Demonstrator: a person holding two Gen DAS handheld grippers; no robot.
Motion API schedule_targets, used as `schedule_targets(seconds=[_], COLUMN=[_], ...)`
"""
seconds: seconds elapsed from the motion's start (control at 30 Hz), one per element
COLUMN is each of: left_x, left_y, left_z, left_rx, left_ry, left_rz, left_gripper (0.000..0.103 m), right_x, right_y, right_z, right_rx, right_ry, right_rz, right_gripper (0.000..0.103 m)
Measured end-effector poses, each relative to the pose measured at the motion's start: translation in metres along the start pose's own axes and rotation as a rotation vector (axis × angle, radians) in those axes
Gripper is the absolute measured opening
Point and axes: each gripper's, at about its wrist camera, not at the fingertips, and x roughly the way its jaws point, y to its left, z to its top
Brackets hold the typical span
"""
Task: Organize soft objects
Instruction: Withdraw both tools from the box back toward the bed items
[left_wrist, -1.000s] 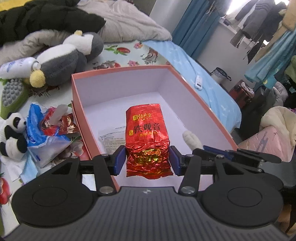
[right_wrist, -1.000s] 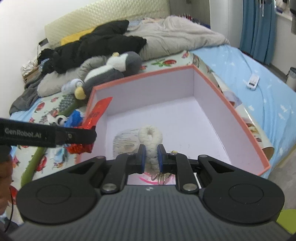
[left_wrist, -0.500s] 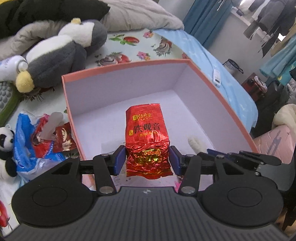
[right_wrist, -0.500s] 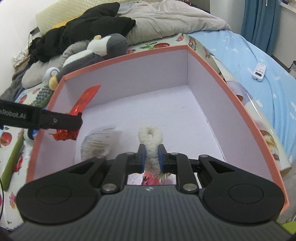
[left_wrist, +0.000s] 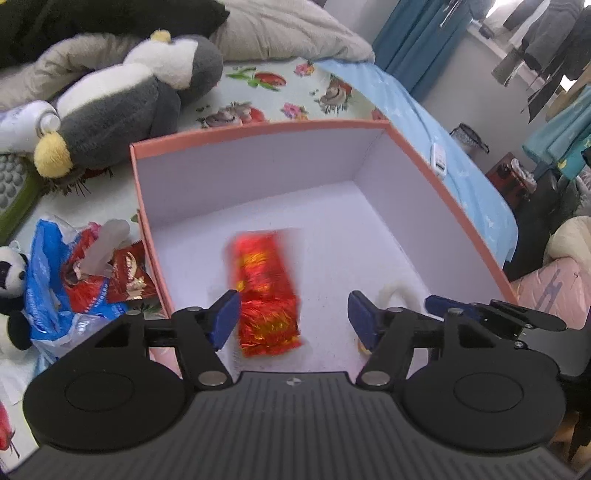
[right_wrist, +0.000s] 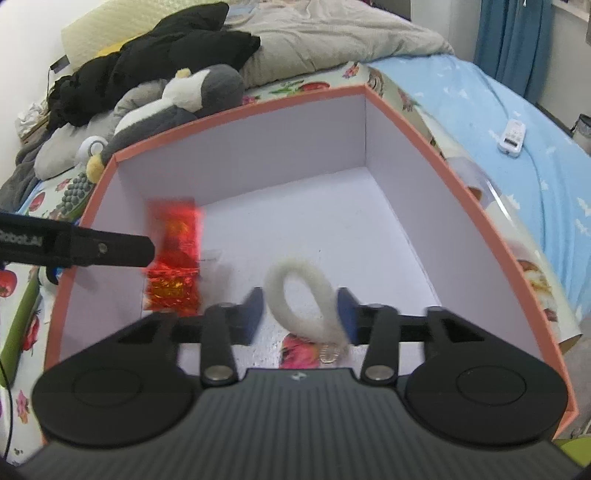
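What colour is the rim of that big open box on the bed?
Salmon-orange rim on the large open cardboard box, with pale lilac-white inside walls. The right wrist view shows it best.

Both tongs are black with ribbed grey housing, round side discs, silver screws at the linkages, blue pads; white lettering marks one arm

Blurred red foil packet, apparently loose, between spread left gripper fingers over the pink-rimmed box.
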Motion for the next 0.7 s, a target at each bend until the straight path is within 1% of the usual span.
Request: schedule_targets(seconds=[0.07, 0.17, 0.37, 0.43, 0.5, 0.63, 0.7], left_x=[-0.01, -0.029, -0.081, -0.103, -0.12, -0.154, -0.167], left_y=[0.0, -0.001, -0.001, -0.002, -0.005, -0.006, -0.005], left_z=[-0.002, -0.007, -0.023, -0.035, -0.047, -0.072, -0.084], left_rx=[0.002, 0.002, 0.012, 0.02, 0.029, 0.024, 0.018], left_ry=[-0.017, -0.044, -0.133, -0.181, -0.213, -0.265, -0.275], left_rz=[0.013, 0.002, 0.016, 0.03, 0.051, 0.065, 0.065], left_gripper=[0.07, 0.07, 0.07, 0.07, 0.07, 0.07, 0.07], right_x=[-0.008, -0.023, -0.056, -0.068, -0.081, -0.105, -0.117], right_y=[0.002, 0.006, 0.026, 0.034, 0.043, 0.06, 0.068], right_z=[0.0, 0.0, -0.006, -0.012, -0.019, -0.03, -0.036], right_rx=[0.004, 0.008, 0.007, 0.02, 0.016, -0.001, -0.026], right_ry=[-0.019, -0.049, -0.11, -0.133, -0.153, -0.197, -0.216], right_rz=[0.001, 0.002, 0.036, 0.05, 0.078, 0.086, 0.09], right_gripper=[0.055, 0.055, 0.055, 0.055, 0.055, 0.055, 0.055])
